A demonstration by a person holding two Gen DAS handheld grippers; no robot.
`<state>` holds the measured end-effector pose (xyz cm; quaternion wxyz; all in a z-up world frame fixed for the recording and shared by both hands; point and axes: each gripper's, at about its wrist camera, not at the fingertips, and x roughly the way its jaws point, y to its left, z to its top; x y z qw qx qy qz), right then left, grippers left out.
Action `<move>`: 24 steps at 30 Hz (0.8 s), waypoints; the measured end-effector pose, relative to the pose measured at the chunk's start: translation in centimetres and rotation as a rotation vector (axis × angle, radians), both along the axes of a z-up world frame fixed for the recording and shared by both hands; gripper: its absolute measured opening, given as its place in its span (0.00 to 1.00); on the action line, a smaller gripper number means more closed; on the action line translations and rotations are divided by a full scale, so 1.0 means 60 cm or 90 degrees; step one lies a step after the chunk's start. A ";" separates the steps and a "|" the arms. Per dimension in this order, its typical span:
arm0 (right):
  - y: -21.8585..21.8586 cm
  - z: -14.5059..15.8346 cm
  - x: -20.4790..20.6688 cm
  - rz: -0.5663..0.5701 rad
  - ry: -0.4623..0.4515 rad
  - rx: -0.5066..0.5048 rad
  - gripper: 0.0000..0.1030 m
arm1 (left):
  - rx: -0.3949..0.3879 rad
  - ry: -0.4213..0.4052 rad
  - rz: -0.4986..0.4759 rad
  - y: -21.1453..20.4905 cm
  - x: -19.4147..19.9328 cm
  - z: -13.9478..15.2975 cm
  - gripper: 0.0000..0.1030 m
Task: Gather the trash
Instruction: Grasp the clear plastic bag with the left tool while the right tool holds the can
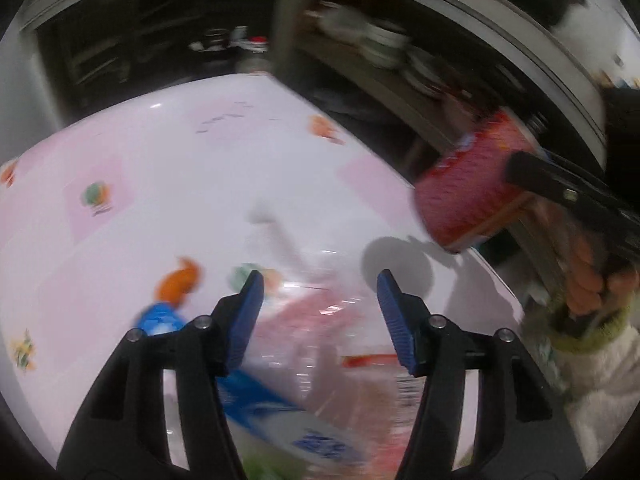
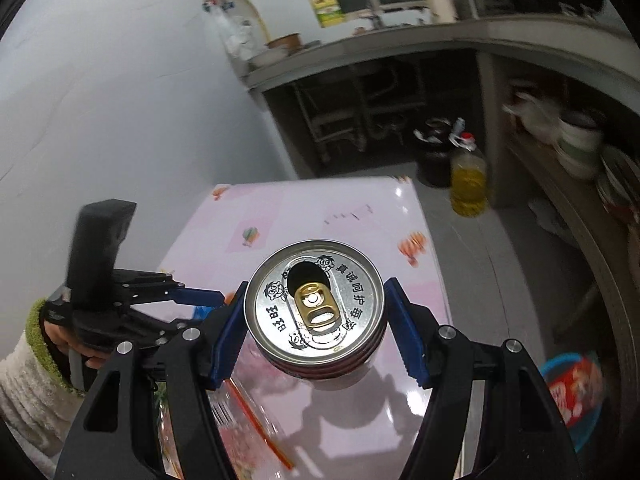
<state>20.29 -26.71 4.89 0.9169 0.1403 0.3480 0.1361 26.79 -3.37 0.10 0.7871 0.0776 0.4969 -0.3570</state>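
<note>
My right gripper (image 2: 316, 312) is shut on an opened red drink can (image 2: 316, 300), held above the pink table with its silver top facing the camera. The left wrist view shows the same can (image 1: 468, 188) in the air at the right, over the table's edge. My left gripper (image 1: 320, 280) is open and empty, low over a clear plastic wrapper (image 1: 320, 320) with red print. A blue and white packet (image 1: 280, 412) lies under its left finger. In the right wrist view the left gripper (image 2: 200, 300) sits at the left and the wrapper (image 2: 244, 420) lies below the can.
The table (image 1: 180, 208) has a glossy pink cloth with fruit prints. A blue bin (image 2: 576, 396) holding red trash stands on the floor at the right. An oil bottle (image 2: 468, 176) and a dark pot stand beyond the table. Shelves with bowls (image 2: 576, 140) run along the right.
</note>
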 end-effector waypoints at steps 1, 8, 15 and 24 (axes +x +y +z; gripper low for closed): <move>-0.005 -0.005 -0.005 -0.006 0.005 0.004 0.62 | 0.004 -0.006 -0.024 -0.016 -0.018 0.000 0.61; -0.039 -0.030 -0.045 -0.047 0.032 0.021 0.62 | 0.160 -0.090 -0.113 -0.110 -0.079 -0.034 0.64; -0.056 -0.041 -0.078 -0.063 0.036 0.035 0.62 | 0.295 -0.106 -0.110 -0.146 -0.068 -0.089 0.58; -0.076 -0.036 -0.113 -0.080 0.024 0.035 0.62 | 0.344 -0.085 -0.097 -0.146 -0.044 -0.117 0.25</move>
